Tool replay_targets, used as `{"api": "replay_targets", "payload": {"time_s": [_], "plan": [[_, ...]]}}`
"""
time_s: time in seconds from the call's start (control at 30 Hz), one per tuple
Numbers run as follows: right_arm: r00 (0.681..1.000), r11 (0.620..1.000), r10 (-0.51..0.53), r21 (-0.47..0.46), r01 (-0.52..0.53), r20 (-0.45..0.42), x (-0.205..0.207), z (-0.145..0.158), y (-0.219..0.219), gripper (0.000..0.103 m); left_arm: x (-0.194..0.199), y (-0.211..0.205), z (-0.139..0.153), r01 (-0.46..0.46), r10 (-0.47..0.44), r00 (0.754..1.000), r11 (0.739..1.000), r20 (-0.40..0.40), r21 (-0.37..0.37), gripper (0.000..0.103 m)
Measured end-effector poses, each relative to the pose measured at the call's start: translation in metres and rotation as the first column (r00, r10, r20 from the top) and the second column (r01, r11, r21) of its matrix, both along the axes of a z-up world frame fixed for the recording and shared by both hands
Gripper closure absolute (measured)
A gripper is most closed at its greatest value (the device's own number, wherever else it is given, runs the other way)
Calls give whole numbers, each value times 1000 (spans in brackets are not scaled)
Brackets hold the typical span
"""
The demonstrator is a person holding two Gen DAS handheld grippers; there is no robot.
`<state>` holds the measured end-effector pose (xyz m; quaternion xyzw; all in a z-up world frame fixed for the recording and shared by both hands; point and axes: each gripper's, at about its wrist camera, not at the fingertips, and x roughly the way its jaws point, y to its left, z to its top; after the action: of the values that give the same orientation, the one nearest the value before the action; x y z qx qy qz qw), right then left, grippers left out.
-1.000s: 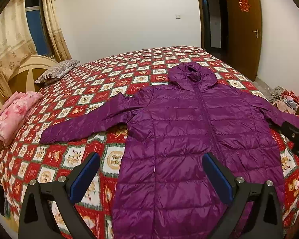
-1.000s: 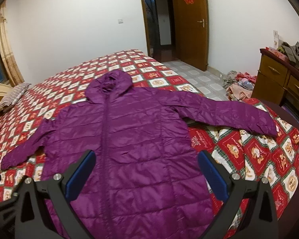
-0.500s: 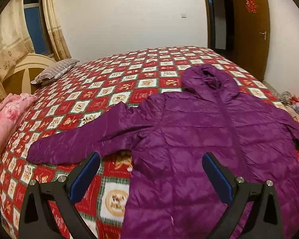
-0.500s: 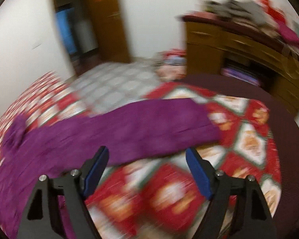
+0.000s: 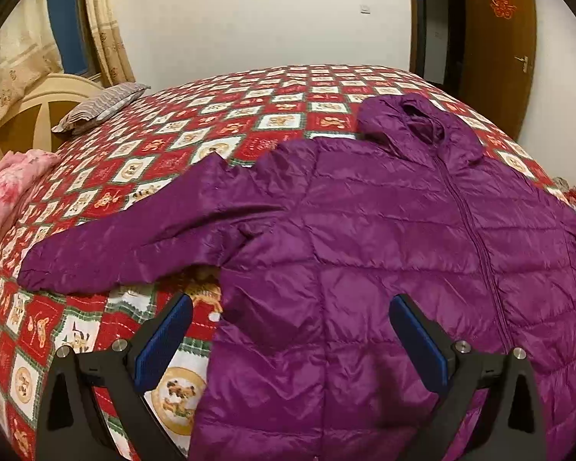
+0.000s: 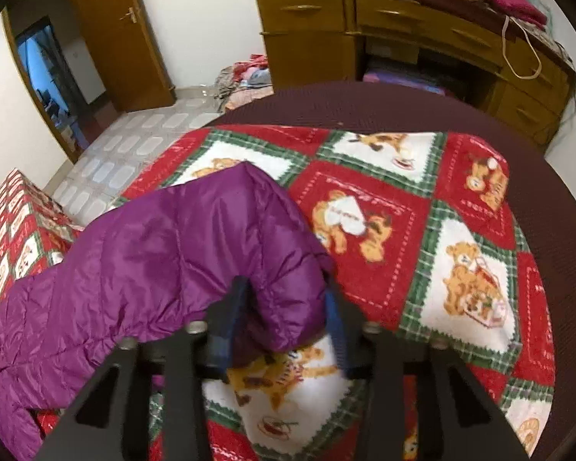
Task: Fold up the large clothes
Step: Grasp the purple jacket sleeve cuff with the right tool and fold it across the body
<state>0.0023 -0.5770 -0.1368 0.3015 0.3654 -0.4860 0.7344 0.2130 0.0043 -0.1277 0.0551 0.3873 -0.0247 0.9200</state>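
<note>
A purple hooded down jacket point(image 5: 364, 238) lies spread front-up on the bed, hood toward the far side. Its one sleeve point(image 5: 126, 238) stretches out to the left. My left gripper point(image 5: 288, 326) is open and empty, hovering above the jacket's side near the armpit. In the right wrist view my right gripper point(image 6: 288, 319) has closed on the cuff end of the other sleeve point(image 6: 196, 253), which bunches between the blue pads at the bed's near corner.
The bed has a red, white and green cartoon quilt point(image 6: 403, 207). A striped pillow point(image 5: 100, 107) and pink folded bedding point(image 5: 7, 192) lie by the headboard. A wooden dresser point(image 6: 422, 34) stands past the bed corner, with clothes piled on the floor point(image 6: 245, 80) by the door.
My right gripper swung to the sleeve end, dropped onto it and closed on the cuff. My left gripper moved left and closer to the jacket's side, still open.
</note>
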Motion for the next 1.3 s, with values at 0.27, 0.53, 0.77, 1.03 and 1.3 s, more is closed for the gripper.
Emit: {"api": "replay_targets", "payload": {"time_s": [0.27, 0.53, 0.77, 1.03, 1.3], "plan": [[983, 978, 172, -128, -164, 59, 14, 50, 21, 88, -23, 8, 11, 40, -40, 999, 999, 19, -7, 1], [818, 806, 558, -323, -495, 139, 73, 154, 147, 88, -48, 35, 36, 34, -31, 997, 999, 72, -39, 1], [574, 597, 801, -295, -746, 172, 142, 157, 271, 88, -59, 67, 57, 1, 8, 991, 997, 131, -71, 1], [376, 415, 904, -206, -886, 205, 201, 94, 390, 88, -54, 107, 54, -58, 68, 988, 995, 139, -78, 1], [287, 315, 930, -95, -944, 228, 236, 34, 456, 85, -37, 131, 34, -107, 114, 988, 992, 101, -72, 1]]}}
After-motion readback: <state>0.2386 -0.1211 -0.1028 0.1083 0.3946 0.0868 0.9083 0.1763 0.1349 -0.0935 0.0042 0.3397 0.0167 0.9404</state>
